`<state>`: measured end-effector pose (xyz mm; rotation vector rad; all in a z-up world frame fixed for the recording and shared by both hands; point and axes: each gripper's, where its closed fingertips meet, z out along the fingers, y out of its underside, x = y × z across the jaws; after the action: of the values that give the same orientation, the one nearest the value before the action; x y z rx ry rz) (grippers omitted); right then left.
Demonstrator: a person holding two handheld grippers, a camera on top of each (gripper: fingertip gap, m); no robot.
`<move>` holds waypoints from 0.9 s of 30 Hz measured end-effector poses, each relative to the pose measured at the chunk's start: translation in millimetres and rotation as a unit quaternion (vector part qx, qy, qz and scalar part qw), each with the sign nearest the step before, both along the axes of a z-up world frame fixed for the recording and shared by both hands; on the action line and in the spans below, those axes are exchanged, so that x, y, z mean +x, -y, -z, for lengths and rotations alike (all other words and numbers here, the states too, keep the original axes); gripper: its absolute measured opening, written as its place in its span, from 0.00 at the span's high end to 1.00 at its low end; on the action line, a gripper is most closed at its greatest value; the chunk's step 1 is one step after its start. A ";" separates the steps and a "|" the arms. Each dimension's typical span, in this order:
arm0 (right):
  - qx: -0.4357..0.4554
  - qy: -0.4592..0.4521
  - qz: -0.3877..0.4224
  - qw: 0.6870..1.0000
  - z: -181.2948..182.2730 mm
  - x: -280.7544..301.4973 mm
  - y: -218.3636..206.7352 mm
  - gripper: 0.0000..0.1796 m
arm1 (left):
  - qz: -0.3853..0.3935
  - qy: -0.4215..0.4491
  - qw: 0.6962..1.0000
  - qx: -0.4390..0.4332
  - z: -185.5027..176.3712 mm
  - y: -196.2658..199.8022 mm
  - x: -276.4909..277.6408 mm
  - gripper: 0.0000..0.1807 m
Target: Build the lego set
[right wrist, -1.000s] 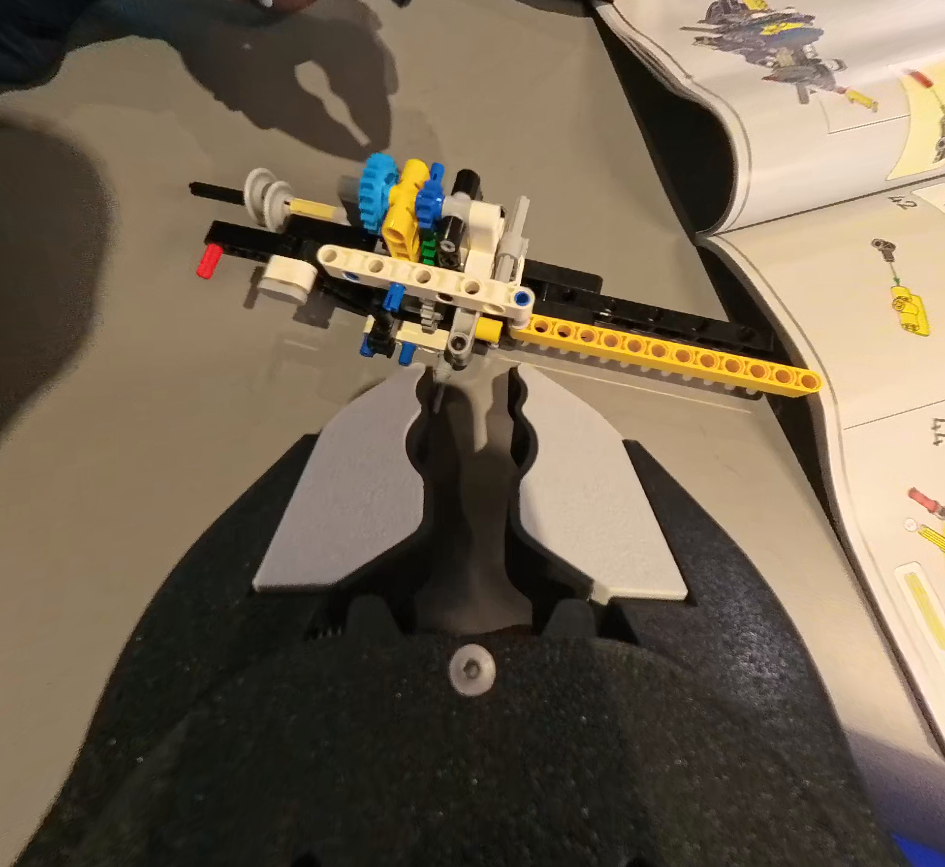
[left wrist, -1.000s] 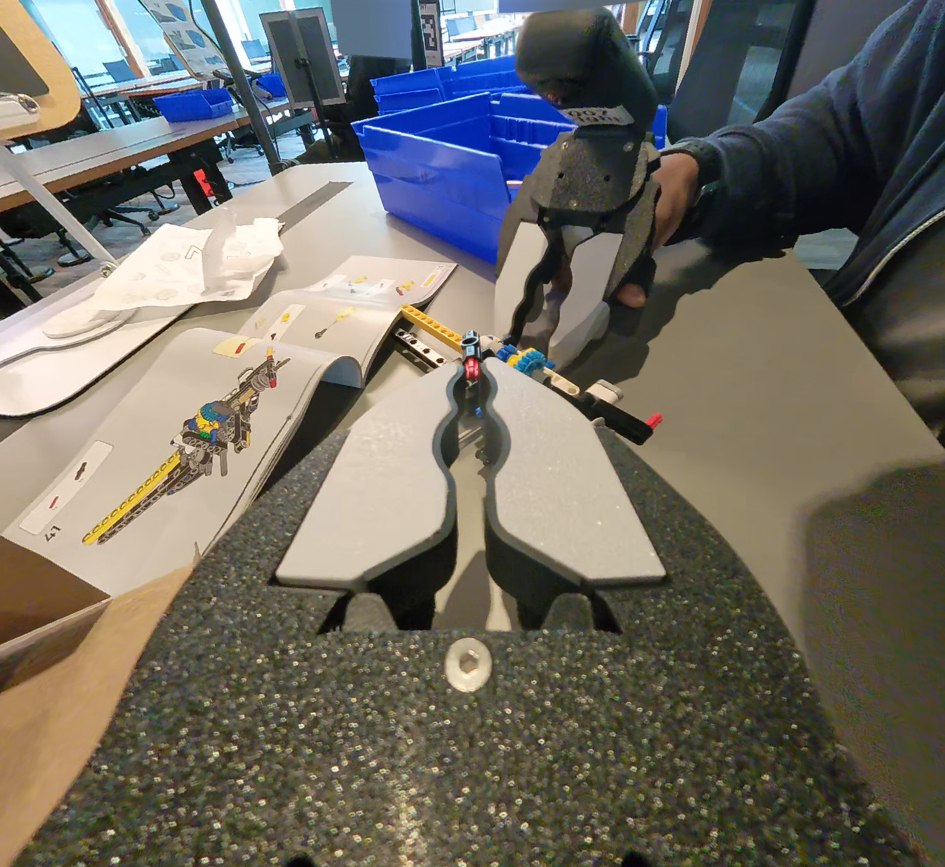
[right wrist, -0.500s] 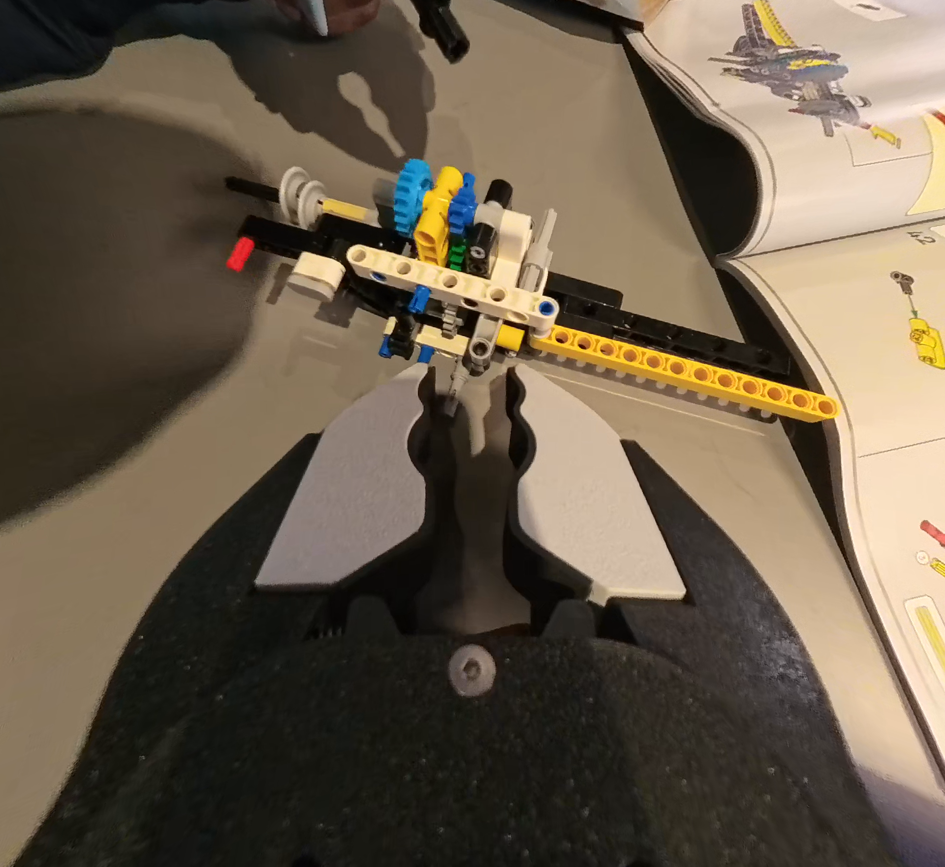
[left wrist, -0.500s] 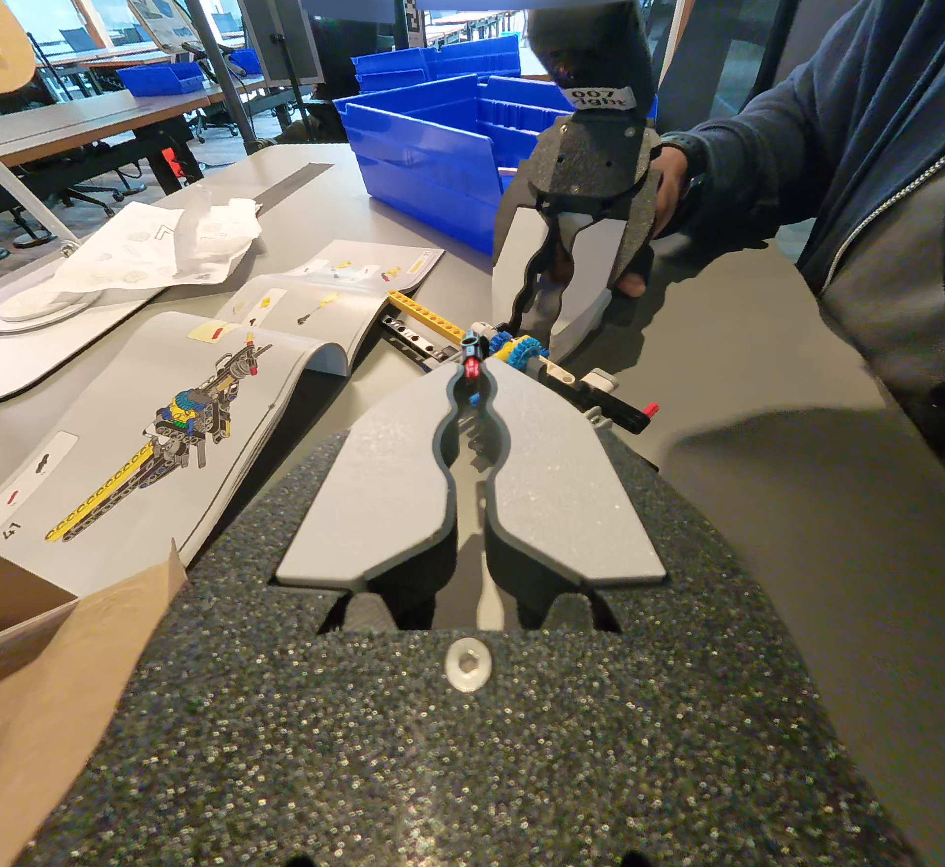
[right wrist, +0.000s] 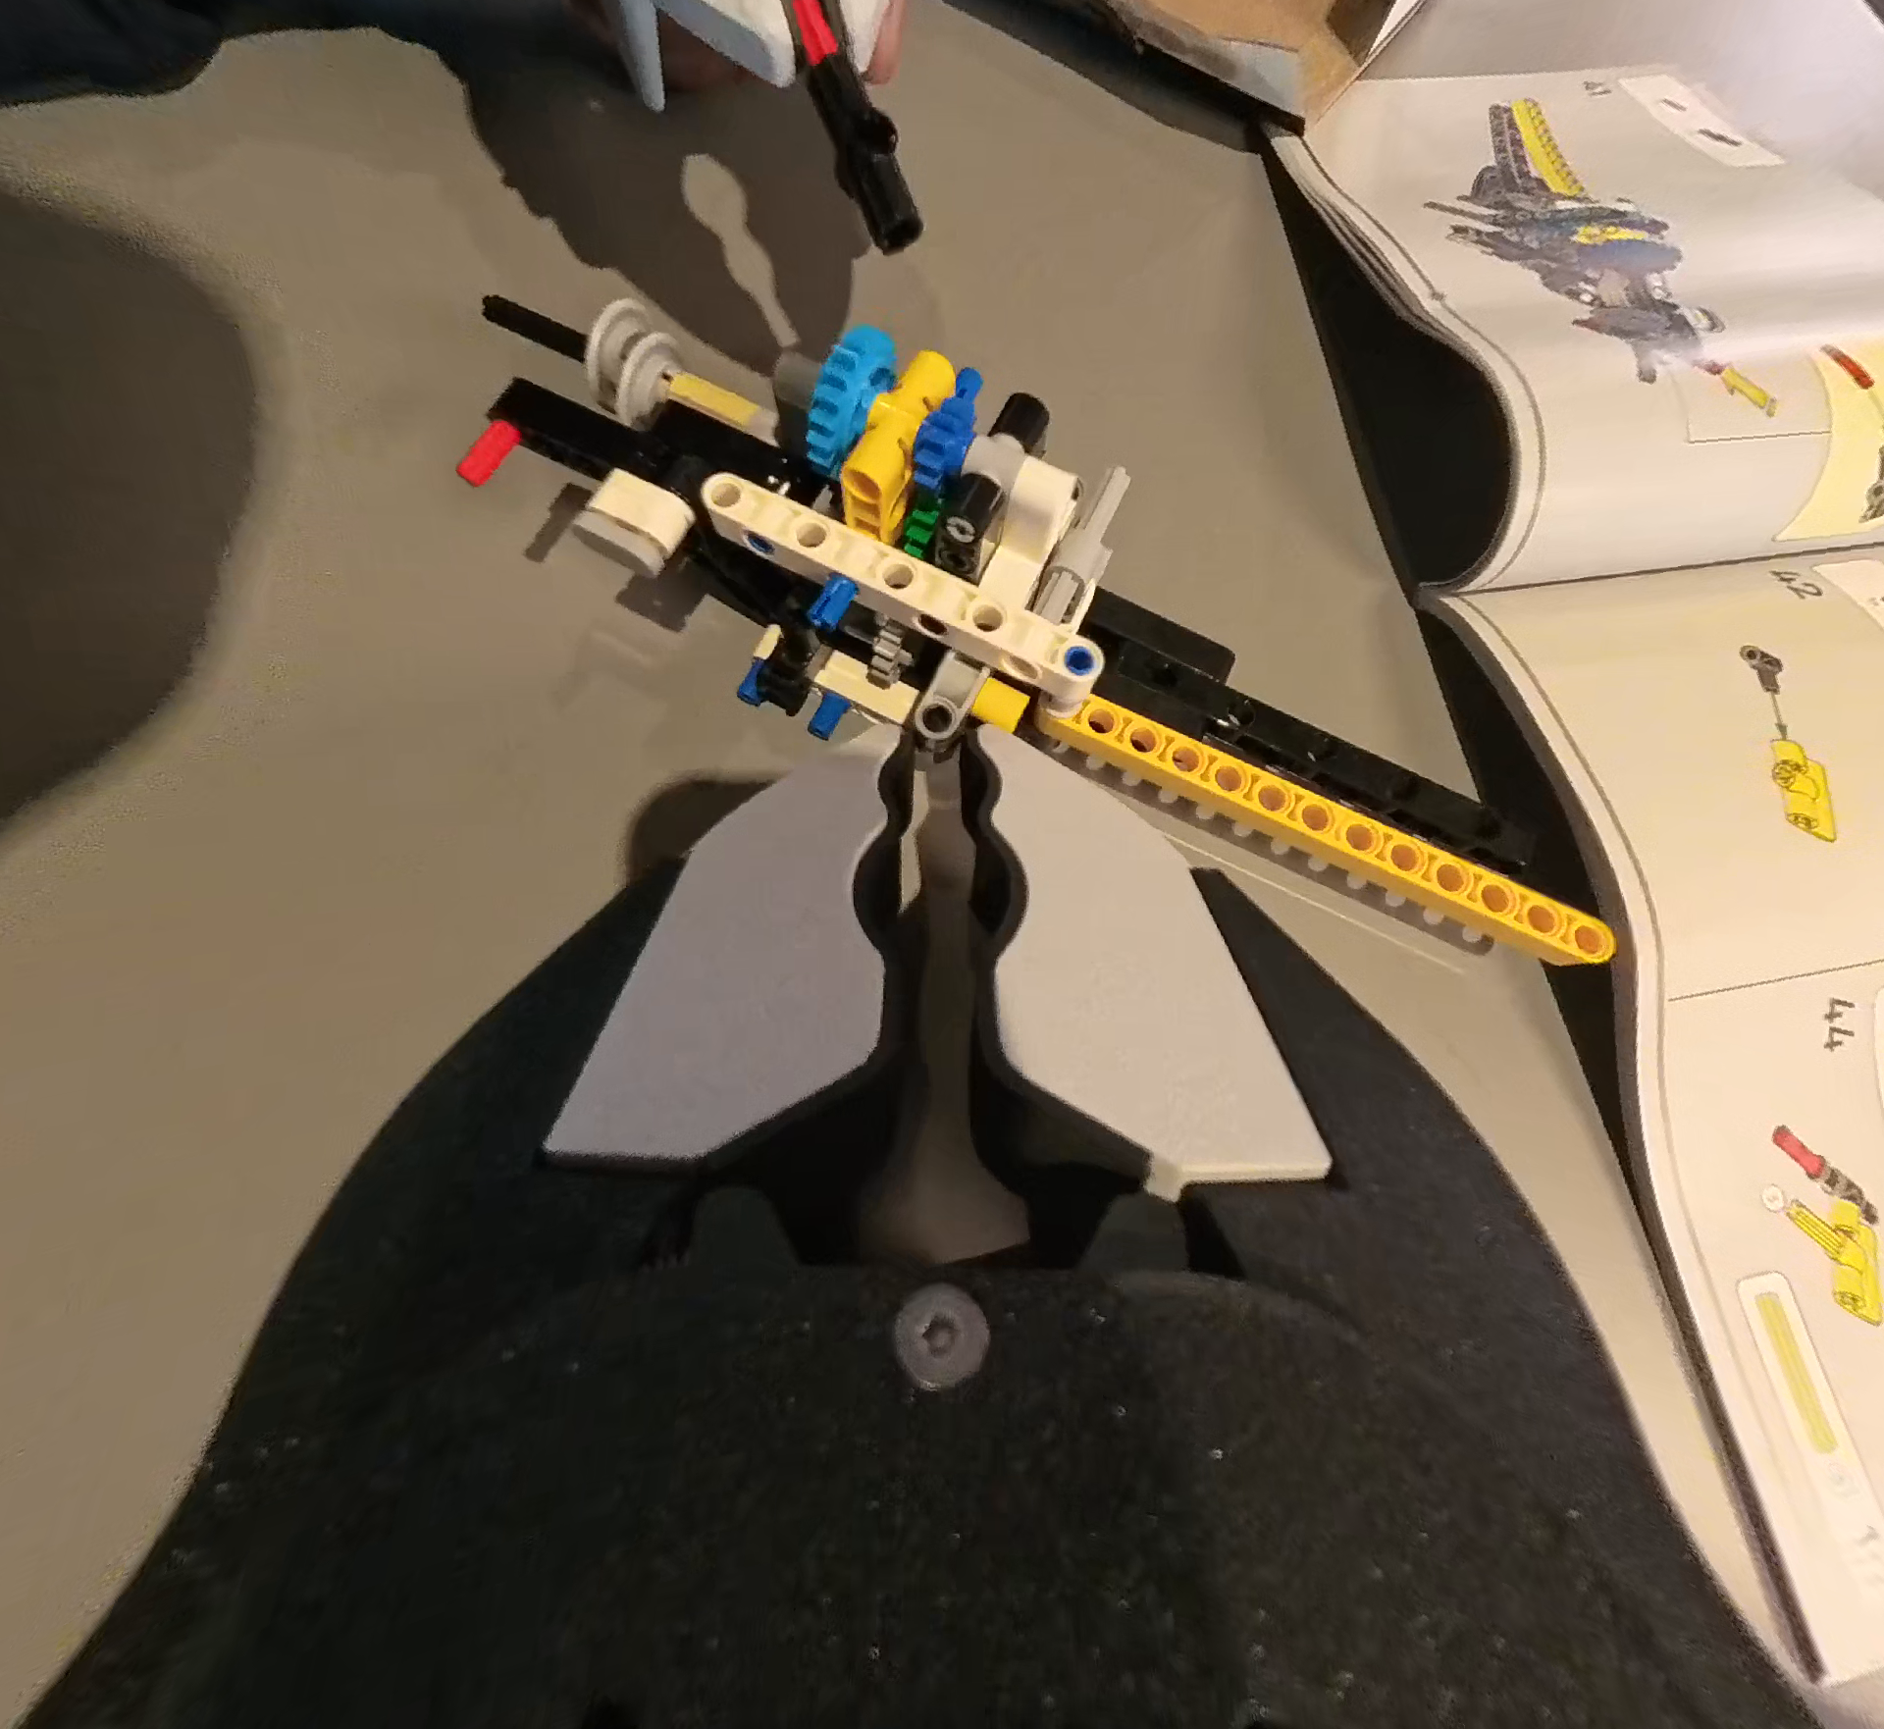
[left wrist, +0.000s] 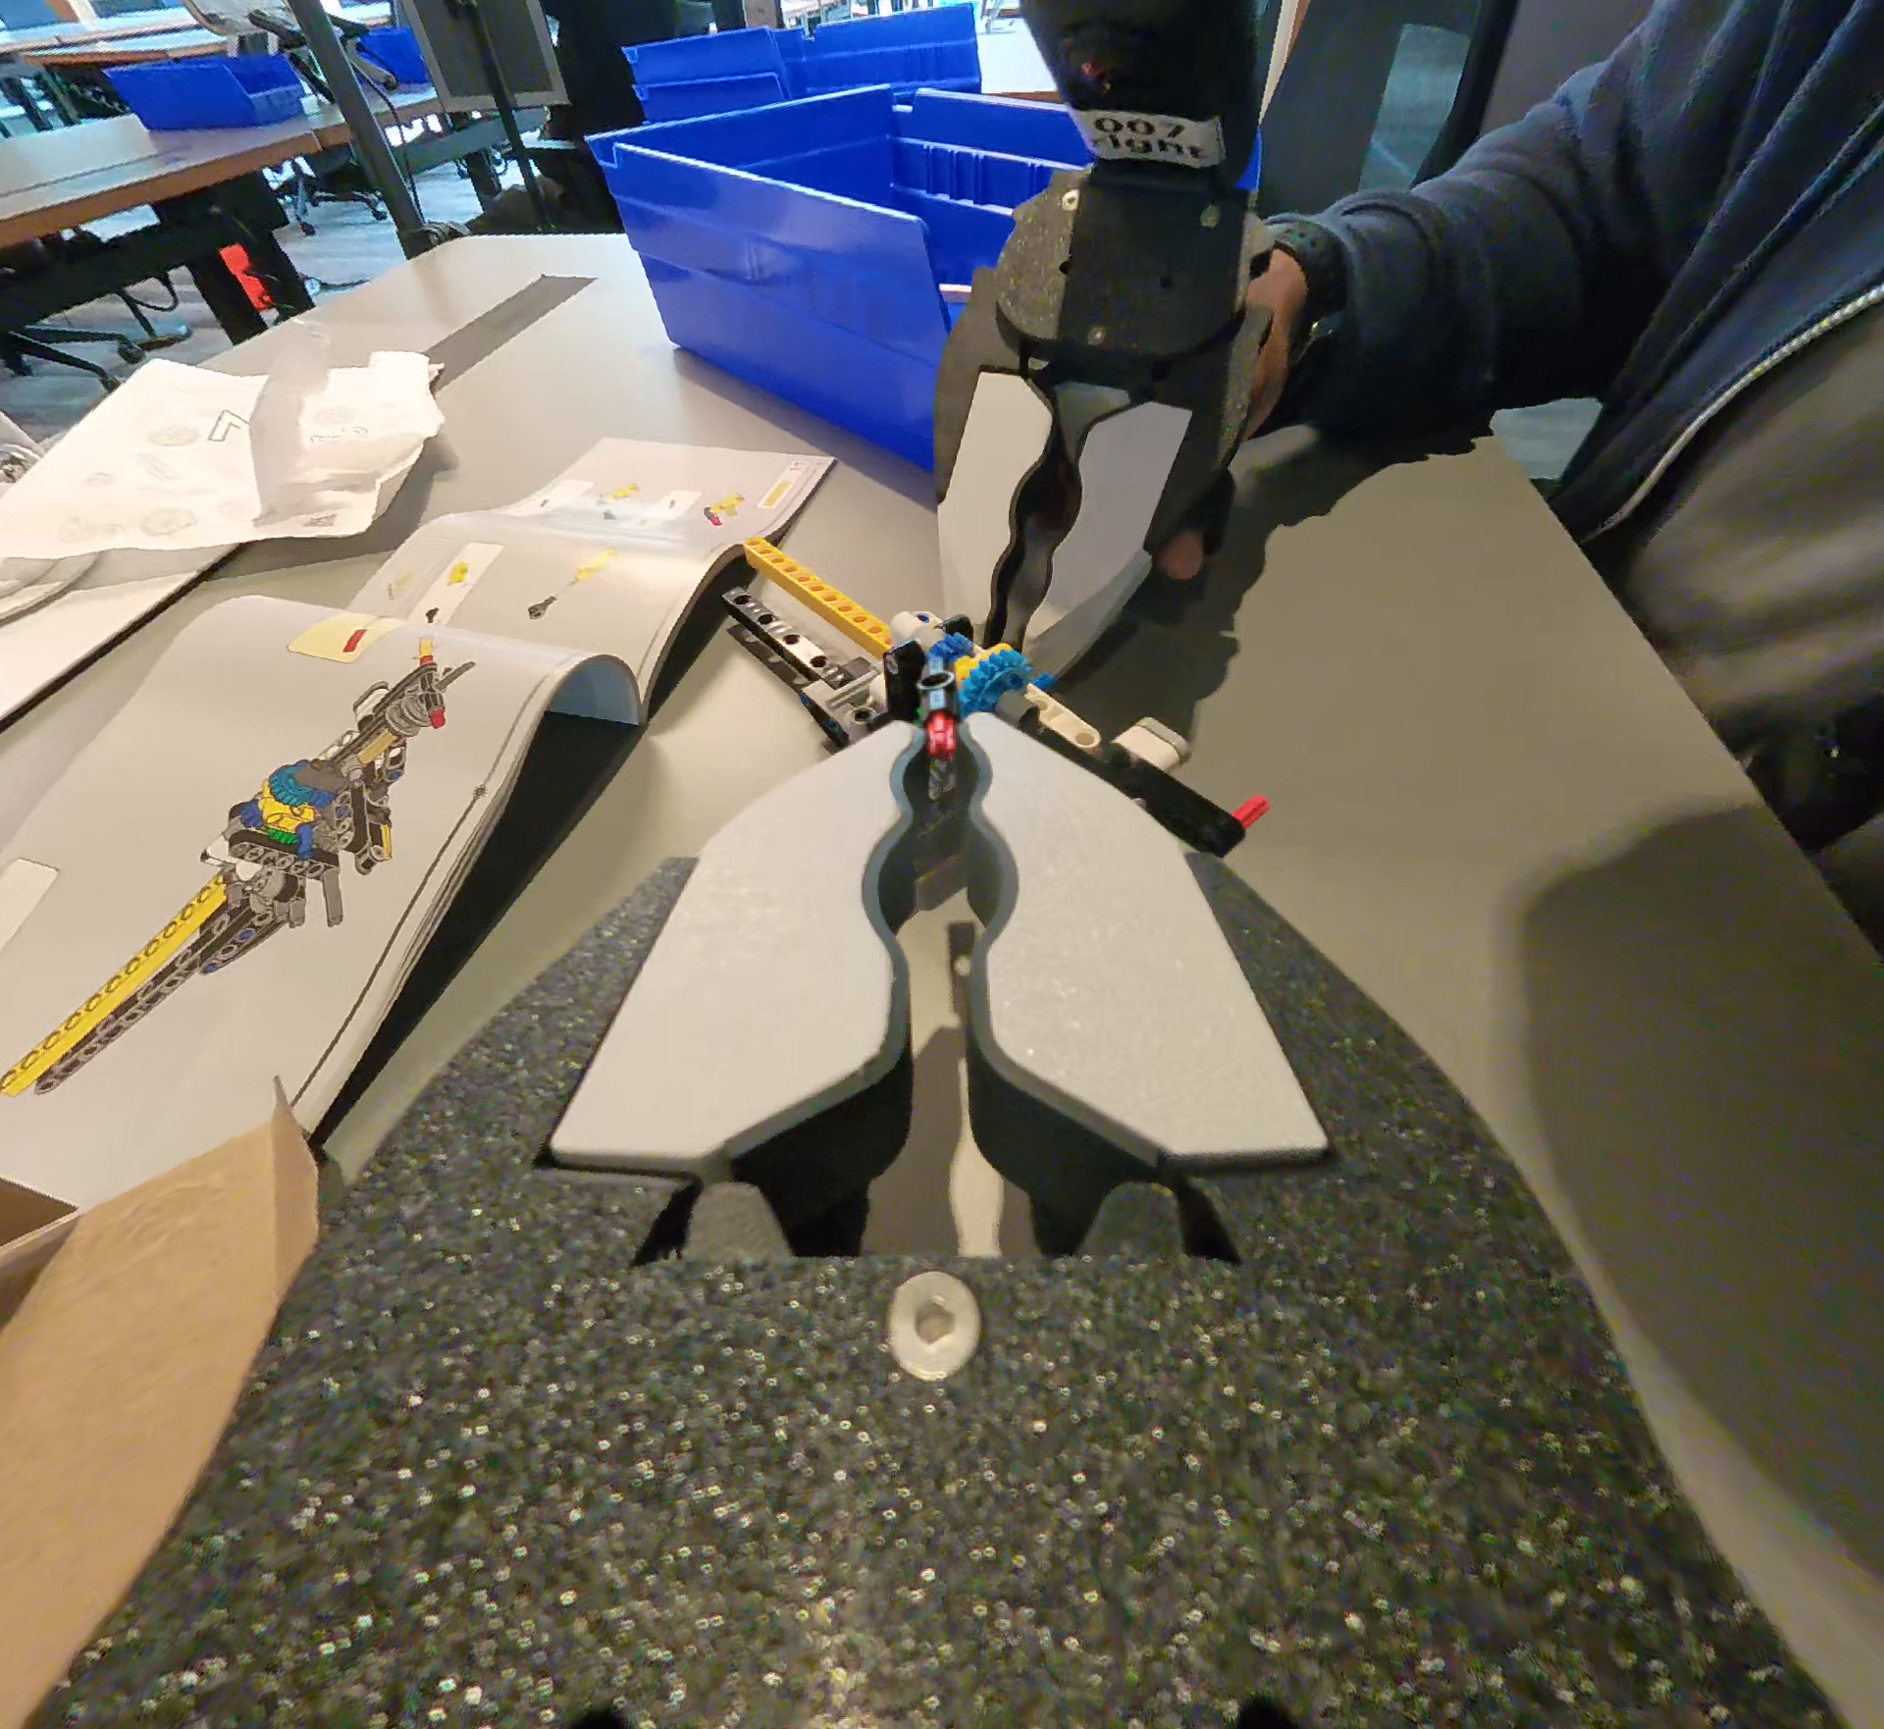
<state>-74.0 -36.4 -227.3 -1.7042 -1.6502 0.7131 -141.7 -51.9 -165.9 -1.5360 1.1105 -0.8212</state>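
Fingers (left wrist: 1019, 864) of my left gripper (left wrist: 938, 742) are pinching a thin black stick with a red end (right wrist: 851, 105), and its open black tip is pointing down toward the lego model (right wrist: 918, 559). My right gripper (right wrist: 943, 763) is sitting at the near edge of the model, with a little grey piece (right wrist: 943, 712) right at its tips; its fingers (right wrist: 1111, 966) are close together, but I cannot tell if they are really squeezing that piece. The model is lying flat on the grey table (right wrist: 306, 813), just in front of my right fingers and a bit below and ahead of my left ones. Its long yellow bar (right wrist: 1325, 824) is running off toward the open booklet (right wrist: 1682, 457), so the model's long way is lying across my left fingers, not along them. My left gripper is the one carrying the new part, and I think the stick has to go into the gear part in the middle. Compared with a second ago, my left gripper is coming much closer over the model, and the model is sitting nearer to my right fingers.
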 end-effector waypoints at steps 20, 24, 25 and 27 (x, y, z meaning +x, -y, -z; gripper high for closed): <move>0.051 -0.001 -0.110 0.993 0.0 8.5 22.1 0.96 | 0.009 -0.008 1.000 0.008 1.2 19.9 1.0 0.98; 0.060 -0.006 -0.164 0.985 -0.2 12.0 34.0 0.96 | 0.018 -0.010 1.000 0.009 1.7 29.4 3.1 0.98; 0.062 -0.007 -0.175 0.983 -0.3 12.5 36.2 0.96 | 0.021 -0.009 1.000 0.010 1.5 32.1 4.1 0.98; 0.066 -0.010 -0.192 0.979 -0.4 12.4 38.6 0.96 | 0.027 -0.007 1.000 0.011 0.8 37.7 5.8 0.98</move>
<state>-61.6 -75.0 -226.9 -1.2949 -1.9901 0.7747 -135.9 -89.6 -166.6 -1.5014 1.1716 -0.8329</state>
